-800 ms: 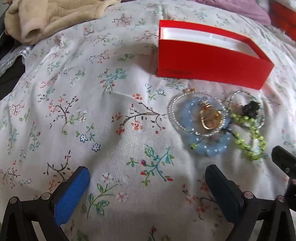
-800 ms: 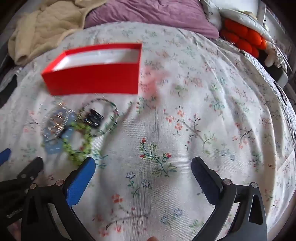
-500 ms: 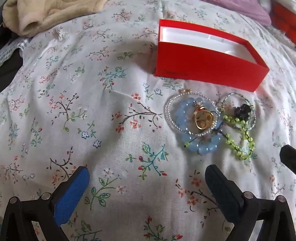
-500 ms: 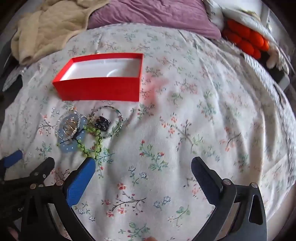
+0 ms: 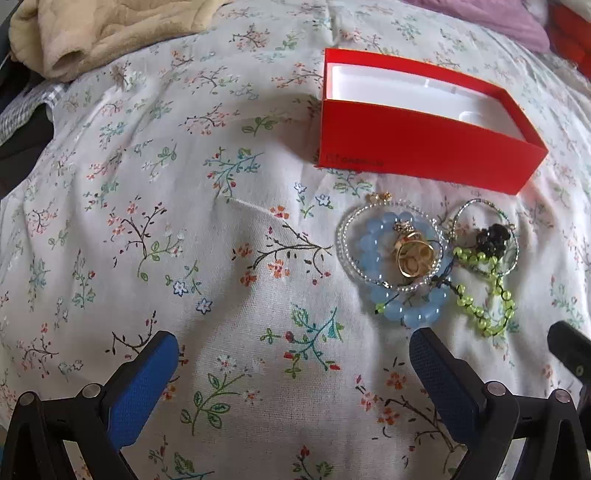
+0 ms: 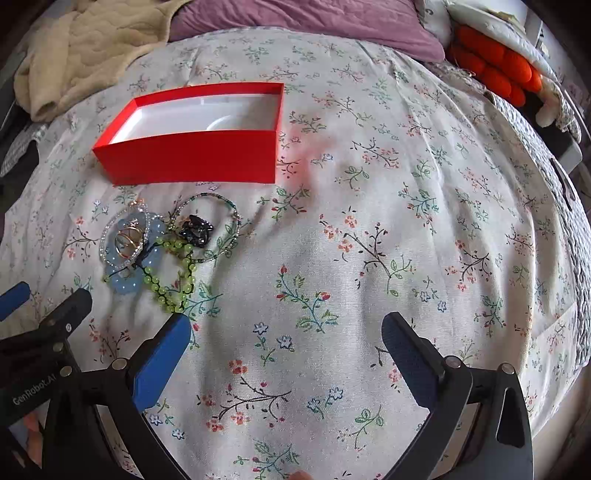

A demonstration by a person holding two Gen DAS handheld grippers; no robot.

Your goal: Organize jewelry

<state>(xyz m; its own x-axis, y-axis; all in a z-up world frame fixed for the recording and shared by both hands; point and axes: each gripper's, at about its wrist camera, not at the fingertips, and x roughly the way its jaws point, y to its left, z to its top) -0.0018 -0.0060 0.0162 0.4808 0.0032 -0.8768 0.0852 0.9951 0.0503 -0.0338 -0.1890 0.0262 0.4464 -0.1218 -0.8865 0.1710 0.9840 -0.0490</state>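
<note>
floral bedspread (image 6: 369,184) fills both views, with a beige blanket (image 6: 81,44) bunched at the far left and a purple pillow (image 6: 295,18) beyond. on the spread sits an open red box (image 6: 192,155), white inside and seemingly holding nothing, its long side facing the cameras. just in front of the box lies the jewelry pile (image 5: 424,258): a pale blue bead bracelet (image 5: 373,254), a clear bead loop, a gold ring (image 5: 413,254) in the middle, a green bead strand (image 5: 480,314) and a small black piece (image 5: 493,238), all overlapping or touching. the left gripper (image 5: 291,365) hovers with its jaws spread wide and nothing between them; the pile lies ahead and to its right, just past the right-hand pad. the right gripper (image 6: 284,347) is likewise spread and holds nothing; the pile lies ahead and to its left, the green strand ending just beside its left pad. both look about equally near, so either could reach, with the box straight beyond the pile
</note>
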